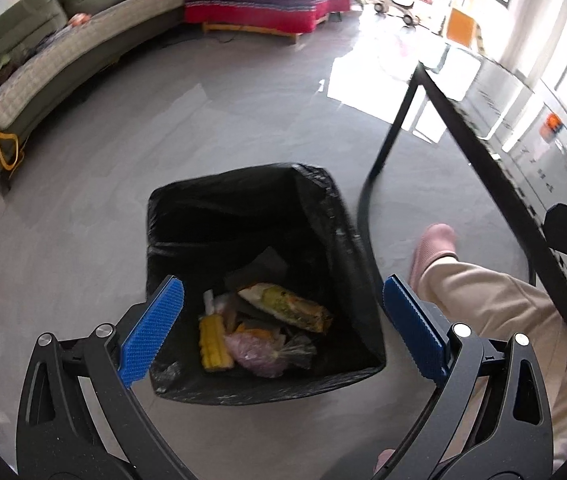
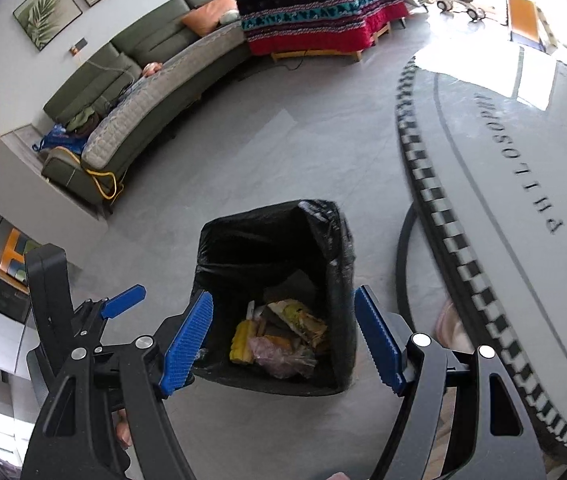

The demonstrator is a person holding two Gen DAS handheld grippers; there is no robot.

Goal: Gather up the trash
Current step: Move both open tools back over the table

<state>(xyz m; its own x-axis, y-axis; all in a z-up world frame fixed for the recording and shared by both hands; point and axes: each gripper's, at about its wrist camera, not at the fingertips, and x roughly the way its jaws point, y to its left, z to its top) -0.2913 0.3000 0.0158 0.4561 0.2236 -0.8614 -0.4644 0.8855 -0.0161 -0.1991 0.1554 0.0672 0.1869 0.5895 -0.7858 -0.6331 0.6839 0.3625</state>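
Both jaws gape empty above the trash bin [image 1: 323,200], wrappers [image 1: 283,304] inside.

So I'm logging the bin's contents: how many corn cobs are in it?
1. The corn cob lies at the left of the trash pile inside the black-lined bin, beside a pinkish bag. More could be buried underneath.

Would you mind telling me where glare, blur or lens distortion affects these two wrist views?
Left wrist view: sunlight blows out the floor near the window, the table edge is smeared by motion, and the bin bag interior is dark. Right wrist view: glare washes the tabletop, fisheye bends the sofa, yet the yellow corn piece stays readable.
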